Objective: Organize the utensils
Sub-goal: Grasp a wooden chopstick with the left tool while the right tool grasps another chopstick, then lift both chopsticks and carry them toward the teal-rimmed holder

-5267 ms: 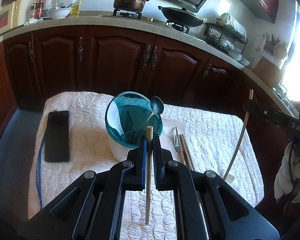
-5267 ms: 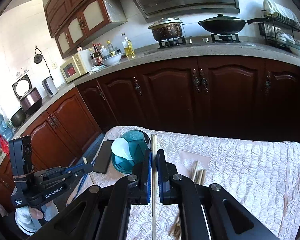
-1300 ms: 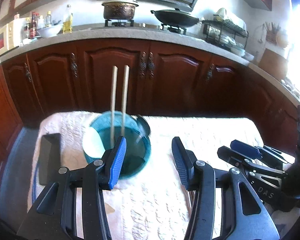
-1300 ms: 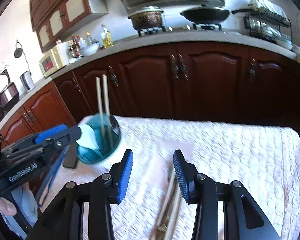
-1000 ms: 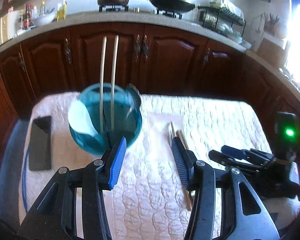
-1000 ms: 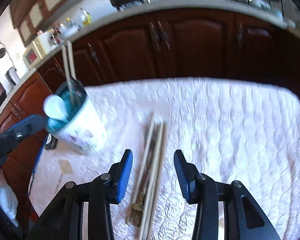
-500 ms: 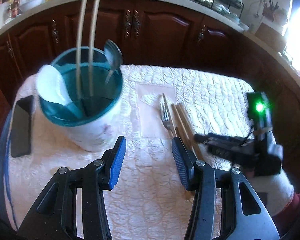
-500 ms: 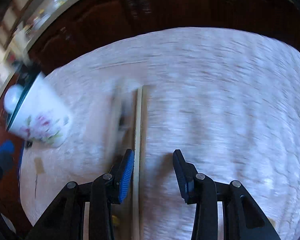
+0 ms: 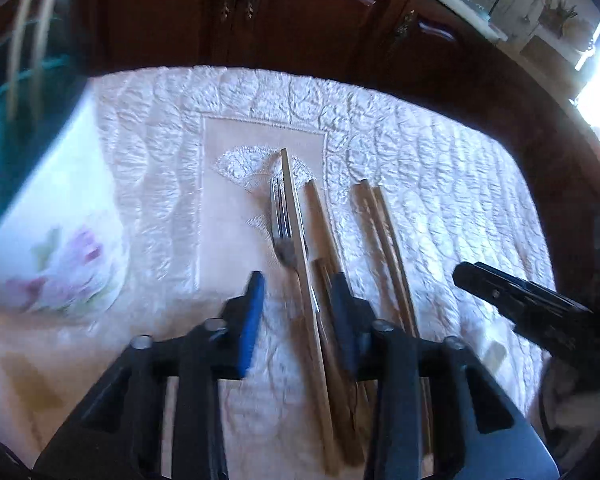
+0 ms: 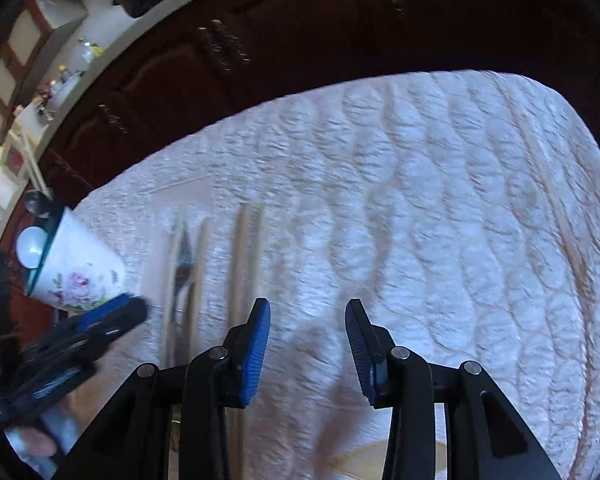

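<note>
- Left wrist view, over the white quilted cloth (image 9: 440,168): no brand, label or writing can be read in either picture; motion blur smears the black body of my right gripper (image 9: 540,312) where it enters at the right edge.
- My left gripper (image 9: 296,312) points down at the loose utensils, its blue-padded jaws partly apart and closing. A pale wooden chopstick (image 9: 300,240) and a darker brown chopstick (image 9: 320,216) run up between the jaws; whether the pads press on them yet I cannot tell.
- A silver metal fork (image 9: 280,216) lies just left of the pale chopstick, touching it, tines towards the cabinets.
- A further pair of brown wooden chopsticks (image 9: 380,232) lies just right of my left gripper, outside its jaws.
- A white flowered holder with a teal rim (image 9: 60,216) stands at the left, with pale chopsticks (image 9: 24,40) upright in it.
- Right wrist view: my right gripper (image 10: 308,328) hangs over bare cloth, jaws partly apart and closing, nothing between them; the utensils lie to its left.
</note>
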Available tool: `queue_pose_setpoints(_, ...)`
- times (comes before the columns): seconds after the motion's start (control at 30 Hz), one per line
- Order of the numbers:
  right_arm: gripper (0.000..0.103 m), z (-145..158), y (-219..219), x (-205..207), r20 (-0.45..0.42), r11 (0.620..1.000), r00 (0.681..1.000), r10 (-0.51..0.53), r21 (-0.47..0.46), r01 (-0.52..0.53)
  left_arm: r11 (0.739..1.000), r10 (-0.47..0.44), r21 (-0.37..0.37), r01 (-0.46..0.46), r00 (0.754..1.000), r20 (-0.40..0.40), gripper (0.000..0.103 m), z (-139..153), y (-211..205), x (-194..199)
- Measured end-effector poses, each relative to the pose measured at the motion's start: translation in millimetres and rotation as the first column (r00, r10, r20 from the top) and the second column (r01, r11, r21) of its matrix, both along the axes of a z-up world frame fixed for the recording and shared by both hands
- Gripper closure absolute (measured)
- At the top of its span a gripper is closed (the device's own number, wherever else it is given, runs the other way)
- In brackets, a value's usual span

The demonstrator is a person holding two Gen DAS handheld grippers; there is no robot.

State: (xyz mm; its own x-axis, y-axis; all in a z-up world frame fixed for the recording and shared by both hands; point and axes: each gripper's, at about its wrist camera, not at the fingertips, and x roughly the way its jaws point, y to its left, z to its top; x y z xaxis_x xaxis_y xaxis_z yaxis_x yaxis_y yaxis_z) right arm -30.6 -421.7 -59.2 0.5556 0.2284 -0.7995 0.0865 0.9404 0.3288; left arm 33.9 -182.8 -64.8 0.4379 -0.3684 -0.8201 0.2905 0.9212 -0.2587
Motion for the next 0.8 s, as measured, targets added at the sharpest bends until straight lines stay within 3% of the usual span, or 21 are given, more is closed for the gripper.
queue_pose_setpoints(0.1, 0.069, 2, 11, 10, 0.003, 0.999, 1.000, 0.028, 0.030, -0.029, 1.000, 0.005, -0.022, -0.007, 0.998, -0.056, 0.092, -15, -3, 11)
queue_pose_setpoints(0.2, 0.074, 0, 21, 24, 0.003, 0.999, 0.999, 0.046, 0.030, -0.046, 0.999, 0.006, -0.043, -0.009, 0.998, -0.056, 0.098, -16, 2, 9)
queue_pose_setpoints(0.3, 0.087, -8, 32, 41, -0.011, 0.998, 0.998, 0.056, 0.041, -0.055, 0.999, -0.004, -0.044, 0.002, 0.998, -0.063, 0.099, -13, 13, 1)
queue_pose_setpoints(0.47, 0.088, -21, 35, 66, -0.047, 0.996, 0.997, 0.058, 0.069, -0.054, 0.999, -0.021, -0.035, 0.019, 0.997, -0.070, 0.099, -8, 35, -21)
queue_pose_setpoints(0.57, 0.097, -28, 41, 76, -0.073, 0.996, 0.995, 0.070, 0.065, -0.065, 0.999, -0.026, -0.028, 0.024, 0.996, -0.082, 0.099, -8, 48, -37)
queue_pose_setpoints(0.67, 0.097, -29, 45, 77, -0.086, 0.996, 0.994, 0.069, 0.067, -0.063, 0.999, -0.031, -0.021, 0.029, 0.994, -0.106, 0.099, -13, 55, -51)
queue_pose_setpoints(0.8, 0.098, -26, 41, 45, -0.125, 0.991, 0.985, 0.120, 0.074, -0.112, 0.999, -0.042, -0.009, 0.042, 0.990, -0.131, 0.099, -18, 59, -66)
